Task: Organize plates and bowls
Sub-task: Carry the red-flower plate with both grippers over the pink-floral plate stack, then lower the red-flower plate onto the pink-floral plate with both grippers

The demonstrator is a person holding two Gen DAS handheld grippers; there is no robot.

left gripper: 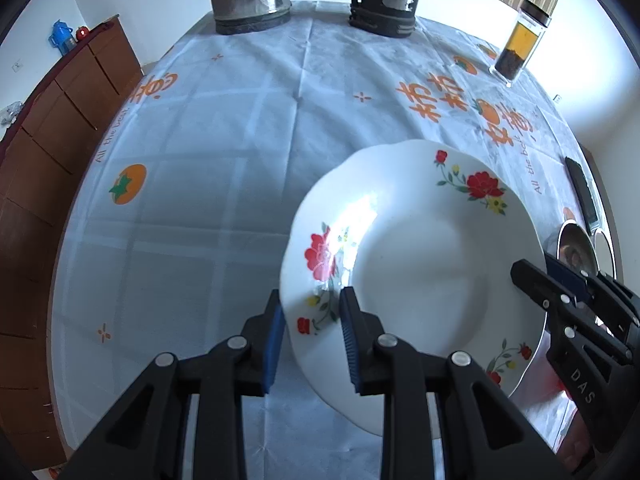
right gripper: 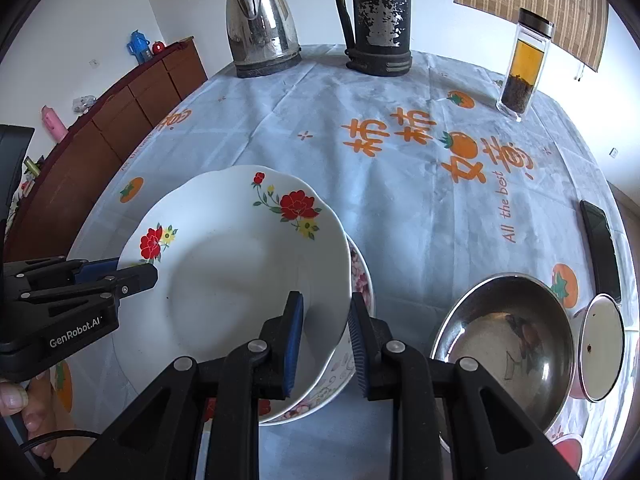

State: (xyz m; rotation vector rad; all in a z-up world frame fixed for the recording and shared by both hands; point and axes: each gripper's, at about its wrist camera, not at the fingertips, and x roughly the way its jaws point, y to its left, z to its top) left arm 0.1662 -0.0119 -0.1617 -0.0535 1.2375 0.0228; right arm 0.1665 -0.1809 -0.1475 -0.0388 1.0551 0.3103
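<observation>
The white scallop-edged plate with red flower sprays [right gripper: 240, 264] hung between the two tongs, held just above a second, pink-patterned dish [right gripper: 360, 280] whose rim peeped out under its right edge. Both sat toward the near side of the round table under its pale blue checked cloth with orange persimmons [right gripper: 400, 208].

It looked to me like the stacking step: the flowered plate was being brought down onto the patterned one. The next move, I judged, called for lowering it level and centred so the rims nested, then easing both grips off together; letting one side go first could tip it.

The left gripper [left gripper: 312, 332] straddled the plate's left rim, one blue pad below and one above, jaws drawn narrow and pinching the edge. The right gripper [right gripper: 326, 336] did the same on the right rim, its pads [right gripper: 296, 336] closed in on the china, though whether the outer pad also brushed the dish beneath I couldn't tell.

To the right stood a shiny steel bowl [right gripper: 504, 344], a small round white lid [right gripper: 600, 344] and a black phone [right gripper: 600, 248]. Far across the table were a steel electric kettle [right gripper: 260, 28], a worn black flask [right gripper: 376, 20] and a glass tea bottle [right gripper: 524, 68]
</observation>
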